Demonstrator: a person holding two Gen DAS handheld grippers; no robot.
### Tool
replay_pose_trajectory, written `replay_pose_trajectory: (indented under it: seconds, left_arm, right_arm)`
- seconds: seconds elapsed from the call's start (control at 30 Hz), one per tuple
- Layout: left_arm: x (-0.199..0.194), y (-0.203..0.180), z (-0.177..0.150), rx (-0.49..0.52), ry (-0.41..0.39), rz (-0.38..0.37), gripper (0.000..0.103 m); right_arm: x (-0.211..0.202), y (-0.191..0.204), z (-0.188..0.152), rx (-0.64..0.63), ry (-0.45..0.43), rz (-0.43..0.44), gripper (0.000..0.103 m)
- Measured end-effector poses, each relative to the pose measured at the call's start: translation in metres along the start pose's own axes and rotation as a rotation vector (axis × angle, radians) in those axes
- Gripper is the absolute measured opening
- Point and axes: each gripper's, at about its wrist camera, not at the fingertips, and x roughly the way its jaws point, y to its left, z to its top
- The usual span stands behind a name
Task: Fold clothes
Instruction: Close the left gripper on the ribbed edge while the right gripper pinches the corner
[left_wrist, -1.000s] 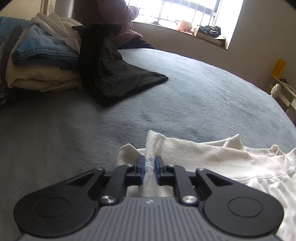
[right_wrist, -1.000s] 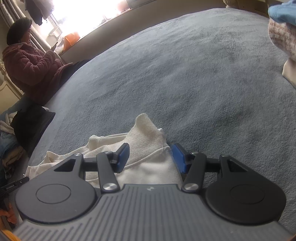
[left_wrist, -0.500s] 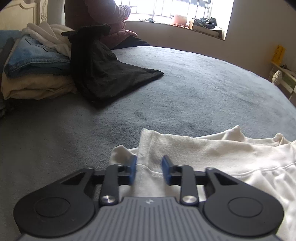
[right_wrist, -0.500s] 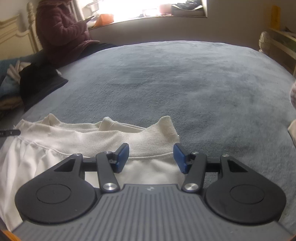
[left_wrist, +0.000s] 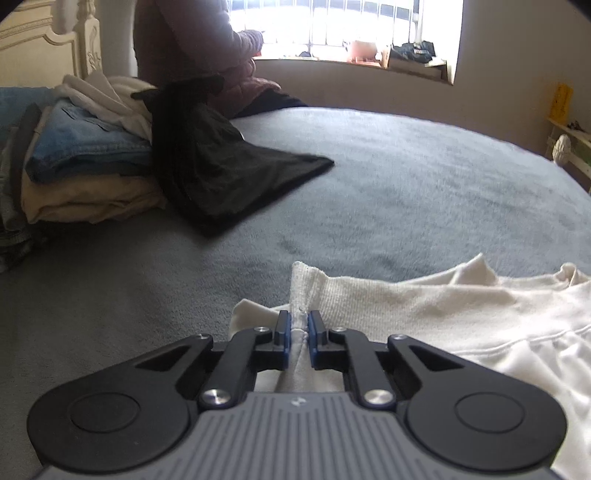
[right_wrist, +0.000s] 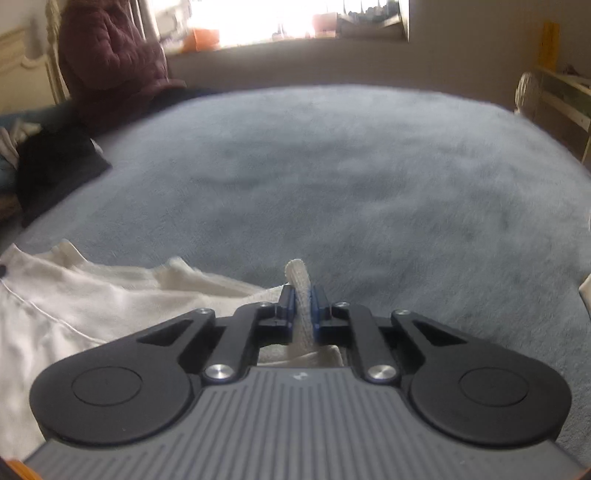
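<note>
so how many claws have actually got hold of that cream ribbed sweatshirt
2. The left claw pinches the cream ribbed sweatshirt at its hem's left corner; the right claw pinches the right corner, both having just closed on fabric.

The garment (left_wrist: 424, 306) is cream-white, its edge band a ribbed knit of slightly warmer off-white, with a paler, smoother body. The bed cover (left_wrist: 406, 192) is plain blue-grey plush, unpatterned. The left gripper (left_wrist: 299, 328) and the right gripper (right_wrist: 303, 301) are both matte black with blue pads, silver screw heads and a grey ridged housing. A black cloth (left_wrist: 221, 173) lies beside a stack of folded clothes (left_wrist: 81, 166): white on top, faded blue denim beneath, pale beige at the bottom. The person's quilted jacket (right_wrist: 110, 55) is dark maroon. The headboard (left_wrist: 48, 40) is cream with carved relief. A yellow object (left_wrist: 559, 99) stands by the beige wall.
</note>
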Motion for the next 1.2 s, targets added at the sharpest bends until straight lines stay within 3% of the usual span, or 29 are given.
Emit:
replay_pose_trajectory:
  seconds: [0.33, 0.6, 0.83, 1.2]
  left_arm:
    - [-0.029, 0.003, 0.014, -0.031, -0.088, -0.007, 0.010]
    - [0.001, 0.007, 0.020, -0.073, -0.038, -0.013, 0.010]
    - [-0.003, 0.004, 0.032, -0.056, -0.085, -0.037, 0.010]
    - [0.019, -0.007, 0.034, -0.022, -0.059, -0.021, 0.010]
  right_arm:
    - [-0.036, 0.004, 0.019, 0.003, -0.145, -0.029, 0.004]
    - [-0.008, 0.003, 0.027, 0.000, -0.109, -0.066, 0.003]
    - [-0.011, -0.006, 0.024, 0.039, -0.128, -0.076, 0.002]
    - [0.008, -0.019, 0.020, 0.082, -0.106, -0.073, 0.002]
